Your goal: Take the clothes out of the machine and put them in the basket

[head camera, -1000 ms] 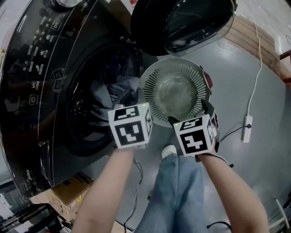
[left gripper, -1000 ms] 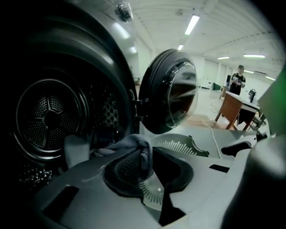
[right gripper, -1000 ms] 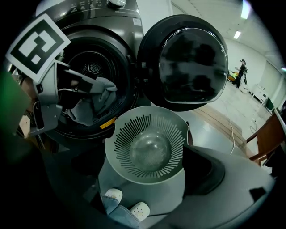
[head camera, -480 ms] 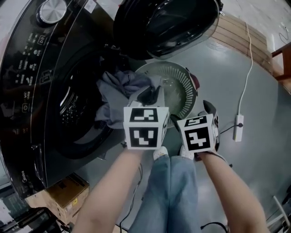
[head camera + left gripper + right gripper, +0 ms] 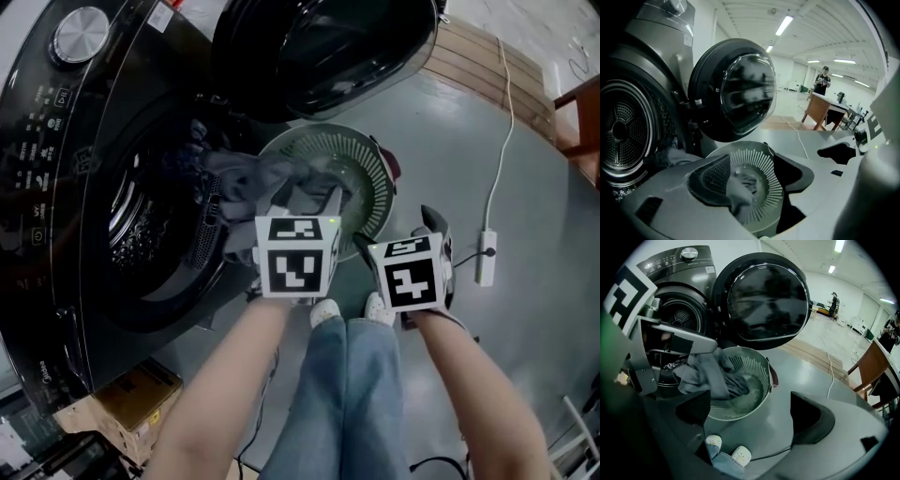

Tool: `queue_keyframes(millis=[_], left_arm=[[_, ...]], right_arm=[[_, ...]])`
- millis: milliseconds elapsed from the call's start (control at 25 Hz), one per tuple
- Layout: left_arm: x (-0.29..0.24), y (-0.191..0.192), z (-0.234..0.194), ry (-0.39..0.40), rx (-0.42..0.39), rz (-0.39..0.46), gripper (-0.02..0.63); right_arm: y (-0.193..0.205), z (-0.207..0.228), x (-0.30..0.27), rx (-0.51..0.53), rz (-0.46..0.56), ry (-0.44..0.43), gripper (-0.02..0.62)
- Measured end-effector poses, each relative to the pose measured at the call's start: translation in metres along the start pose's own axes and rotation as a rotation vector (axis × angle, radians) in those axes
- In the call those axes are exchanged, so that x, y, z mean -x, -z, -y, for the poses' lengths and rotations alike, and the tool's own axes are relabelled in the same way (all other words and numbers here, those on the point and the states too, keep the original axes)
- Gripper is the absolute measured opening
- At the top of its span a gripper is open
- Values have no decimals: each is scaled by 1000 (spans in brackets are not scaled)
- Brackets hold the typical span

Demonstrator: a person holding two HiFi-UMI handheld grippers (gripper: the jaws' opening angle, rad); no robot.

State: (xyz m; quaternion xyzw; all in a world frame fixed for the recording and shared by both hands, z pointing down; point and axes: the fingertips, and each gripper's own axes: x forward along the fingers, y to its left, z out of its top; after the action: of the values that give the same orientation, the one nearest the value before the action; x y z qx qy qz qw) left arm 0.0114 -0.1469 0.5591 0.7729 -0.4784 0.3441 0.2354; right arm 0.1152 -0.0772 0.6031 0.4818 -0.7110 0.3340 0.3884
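The dark front-loading washing machine [image 5: 84, 187] stands at the left, its round door [image 5: 319, 47] swung open. A grey-green slatted basket [image 5: 375, 169] sits on the floor below the door. A grey garment [image 5: 248, 178] stretches from the drum opening over the basket's rim. My left gripper [image 5: 309, 202] hangs over the basket; its jaws have just been opening. A fold of the garment [image 5: 740, 187] droops by the left pad, and the pads stand apart from it. My right gripper [image 5: 394, 232] is open and empty, just right of the basket [image 5: 761, 366].
A white power strip [image 5: 486, 258] with its cable lies on the grey floor to the right. Wooden boards [image 5: 497, 66] sit at the back right. A cardboard box [image 5: 141, 394] is beside the machine. The person's shoes [image 5: 323, 312] stand right before the basket.
The left gripper came right from the drum opening, dragging the grey garment to the basket, and its jaws have parted. The right gripper shifted slightly, open throughout.
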Motion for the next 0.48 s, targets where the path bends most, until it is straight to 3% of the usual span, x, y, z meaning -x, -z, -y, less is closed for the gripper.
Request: queue_keyframes(millis=[480], left_arm=[[7,37,-38,-66,-17,-60,275]], right_arm=[[10,-12,-8,12,-21,-10,532]])
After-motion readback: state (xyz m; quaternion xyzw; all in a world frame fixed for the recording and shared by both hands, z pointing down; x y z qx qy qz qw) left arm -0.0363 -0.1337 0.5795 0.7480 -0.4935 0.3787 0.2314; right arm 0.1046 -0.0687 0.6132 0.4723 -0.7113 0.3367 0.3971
